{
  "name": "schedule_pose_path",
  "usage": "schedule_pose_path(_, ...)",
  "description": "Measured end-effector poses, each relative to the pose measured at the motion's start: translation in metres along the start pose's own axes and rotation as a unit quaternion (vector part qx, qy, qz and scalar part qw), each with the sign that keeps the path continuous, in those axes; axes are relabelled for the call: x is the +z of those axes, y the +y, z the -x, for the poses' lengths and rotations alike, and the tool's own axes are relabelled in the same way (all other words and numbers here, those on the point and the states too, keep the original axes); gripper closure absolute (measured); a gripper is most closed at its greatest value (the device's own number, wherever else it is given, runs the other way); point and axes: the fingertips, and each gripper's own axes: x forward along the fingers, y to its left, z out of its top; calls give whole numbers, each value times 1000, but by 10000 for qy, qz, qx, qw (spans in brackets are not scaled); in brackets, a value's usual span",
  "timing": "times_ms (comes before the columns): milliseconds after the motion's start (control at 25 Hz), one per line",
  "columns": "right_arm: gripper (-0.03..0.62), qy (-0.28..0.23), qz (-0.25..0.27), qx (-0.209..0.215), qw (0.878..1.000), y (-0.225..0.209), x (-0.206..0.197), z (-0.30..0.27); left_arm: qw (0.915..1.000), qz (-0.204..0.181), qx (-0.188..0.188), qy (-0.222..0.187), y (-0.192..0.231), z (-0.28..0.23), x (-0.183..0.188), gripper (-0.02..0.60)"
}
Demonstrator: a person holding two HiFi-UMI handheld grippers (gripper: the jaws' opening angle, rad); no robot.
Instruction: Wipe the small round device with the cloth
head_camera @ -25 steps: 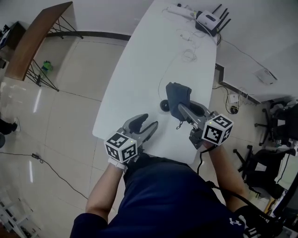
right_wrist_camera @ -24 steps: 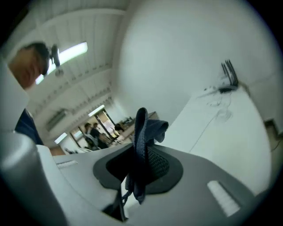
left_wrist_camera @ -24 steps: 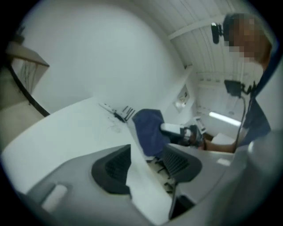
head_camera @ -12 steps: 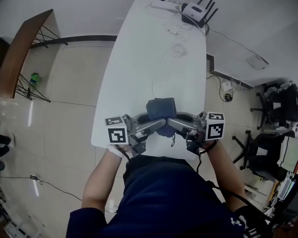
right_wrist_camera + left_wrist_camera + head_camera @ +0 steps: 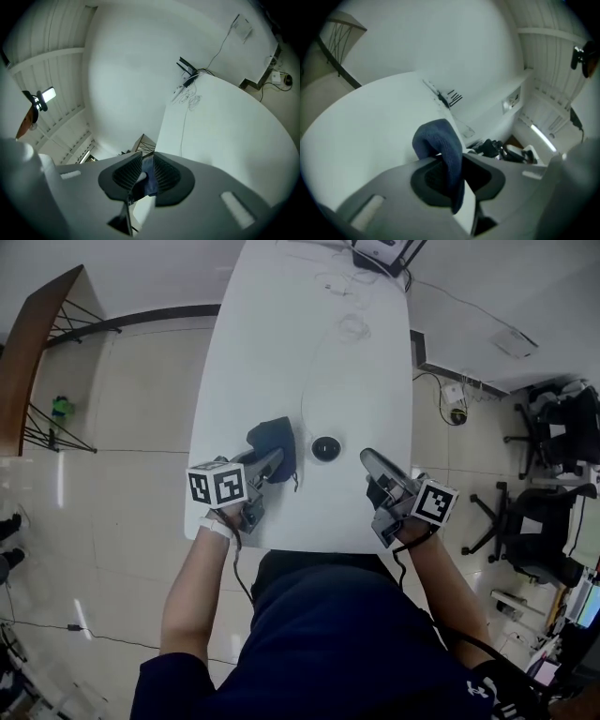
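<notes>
Two grippers over one white surface (image 5: 281, 352), head view first. The left gripper (image 5: 267, 463) has the one dark blue cloth (image 5: 275, 439) bunched at its tips, down on the surface. The one small round black device (image 5: 325, 448) sits on the surface just right of the cloth, a sliver of white between them, untouched. It lies between the two grippers. The right gripper (image 5: 367, 457) points in from the right with its tips near the device but clear of it. Each gripper carries one marker cube. One router (image 5: 380, 249) sits at the far end, with thin cables trailing down the surface.

Left gripper view now. The fingers have just been closing and are clamped on the cloth. A fold arches up over the tips and a tail hangs down between the pads.

Right gripper view. The fingers have just been easing apart and stand with a narrow slit between them, nothing gripped. A patch of blue shows through the slit, and I can't tell what it is. The surface runs off to the right.
</notes>
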Motion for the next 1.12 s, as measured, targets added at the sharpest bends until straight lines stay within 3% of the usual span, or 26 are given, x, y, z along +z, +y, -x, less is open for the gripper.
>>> schedule_pose_path(160,516,70,-59,-144,9999,-16,-5,4,9956,195,182,901,17,-44,-21,517)
schedule_pose_path(280,520,59,-113,-111,9999,-17,-8,4,9852,278,809,1488,34,-57,-36,517)
schedule_pose_path(360,522,59,-230,-15,9997,-23,-13,8,9810,395,986,1624,36,-60,-41,517)
schedule_pose_path(520,524,180,-218,53,9996,-25,-14,15,9836,545,864,1488,23,-62,-39,515)
schedule_pose_path(600,525,277,-94,78,9995,-22,-15,17,9860,302,881,1381,12,-57,-33,515)
schedule_pose_path(680,525,319,-81,120,9994,-25,-17,22,9864,-211,958,1317,-7,-51,-25,515)
schedule_pose_path(760,525,320,-126,175,9993,-27,-18,26,9804,-951,1118,1317,-30,-46,-18,515)
schedule_pose_path(800,526,321,-140,195,9992,-28,-18,27,9728,-1424,1235,1349,-41,-44,-15,515)
schedule_pose_path(840,526,338,-122,193,9992,-29,-17,27,9605,-1979,1364,1405,-51,-44,-12,515)
schedule_pose_path(880,526,362,-90,183,9991,-29,-18,28,9420,-2619,1485,1486,-59,-44,-12,515)
schedule_pose_path(920,526,384,-65,179,9991,-29,-18,28,9162,-3317,1592,1589,-66,-46,-15,515)
schedule_pose_path(1040,526,433,-3,176,9989,-27,-20,32,8129,-5210,1822,1857,-84,-53,-38,515)
schedule_pose_path(1120,526,457,33,141,9988,-27,-22,36,7493,-6076,1853,1872,-91,-60,-61,515)
